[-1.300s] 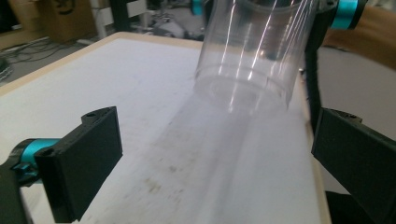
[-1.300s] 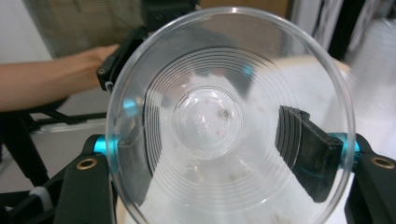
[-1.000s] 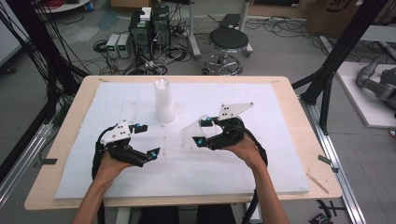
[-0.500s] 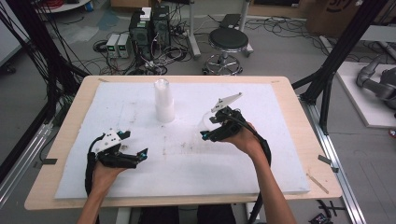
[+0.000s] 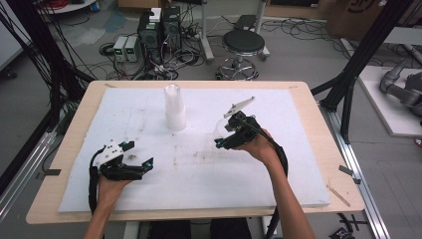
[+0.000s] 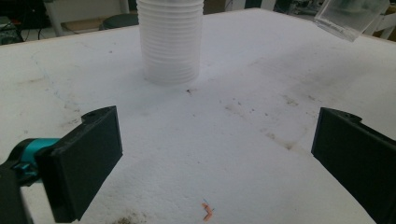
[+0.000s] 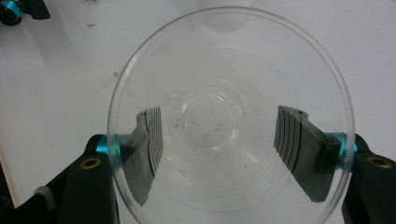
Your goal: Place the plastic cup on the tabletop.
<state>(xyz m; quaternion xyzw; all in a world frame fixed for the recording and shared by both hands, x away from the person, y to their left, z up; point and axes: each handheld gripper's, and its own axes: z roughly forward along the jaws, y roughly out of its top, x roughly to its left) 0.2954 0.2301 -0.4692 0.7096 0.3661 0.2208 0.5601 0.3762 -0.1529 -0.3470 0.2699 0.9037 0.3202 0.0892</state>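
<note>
White cup stack [image 5: 174, 107] stands near the right tool's [image 5: 221, 141] clear cup [image 7: 231, 116].

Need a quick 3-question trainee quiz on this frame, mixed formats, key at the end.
1. True or false: the left gripper is shut on a cup.
2. Multiple choice: what does the right gripper hold? A) a clear plastic cup B) a sponge C) nothing
3. Fill in: the stack of cups stands upright on the white ____ covering the table.

Key:
1. False; its jaws stand wide apart over bare board, nothing between them.
2. A; the jaws sit on either side of the cup's wall, with its open mouth facing the right gripper view's camera.
3. Board.
</note>
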